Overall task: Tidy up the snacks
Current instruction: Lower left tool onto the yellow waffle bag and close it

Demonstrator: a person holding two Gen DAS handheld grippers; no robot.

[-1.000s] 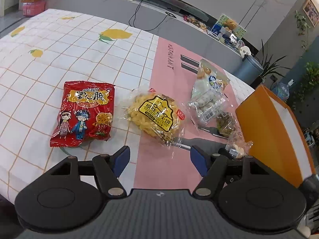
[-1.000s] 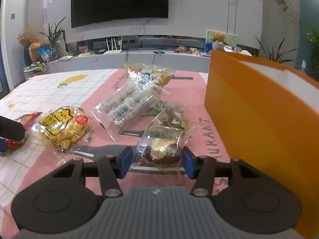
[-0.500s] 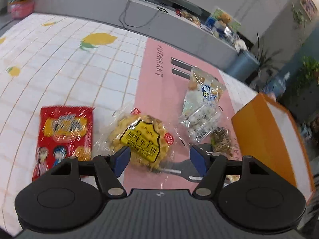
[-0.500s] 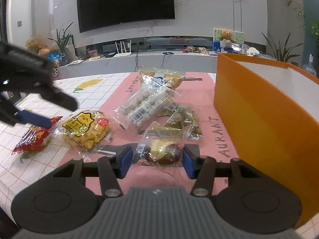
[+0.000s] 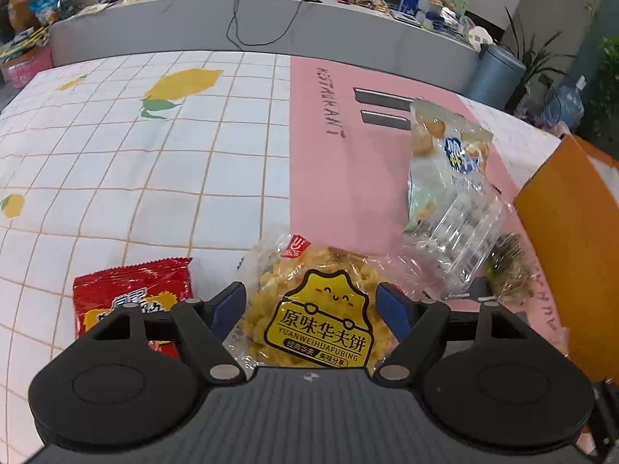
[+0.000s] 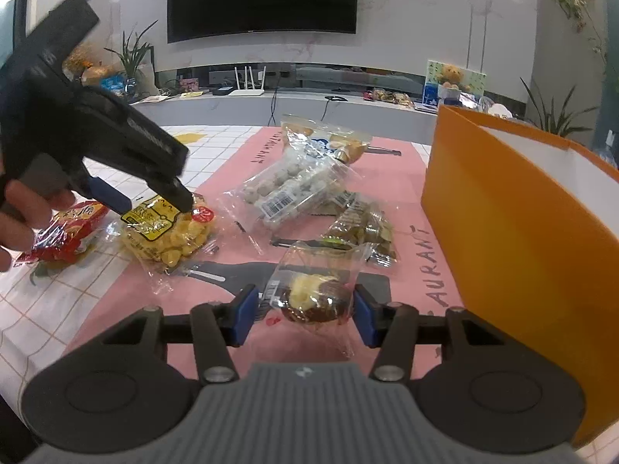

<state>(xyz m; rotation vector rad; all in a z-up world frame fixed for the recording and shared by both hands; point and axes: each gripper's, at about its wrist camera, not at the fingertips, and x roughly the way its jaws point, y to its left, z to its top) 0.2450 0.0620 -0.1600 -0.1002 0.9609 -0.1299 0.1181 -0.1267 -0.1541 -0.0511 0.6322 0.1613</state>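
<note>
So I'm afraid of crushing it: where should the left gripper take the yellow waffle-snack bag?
Probably across the middle of the yellow snack bag, coming down from above. It lies flat on the tablecloth, and the left gripper, whose jaws have just been opening, already straddles it. The crinkly clear edges look too loose to hold. Close gently.
</note>
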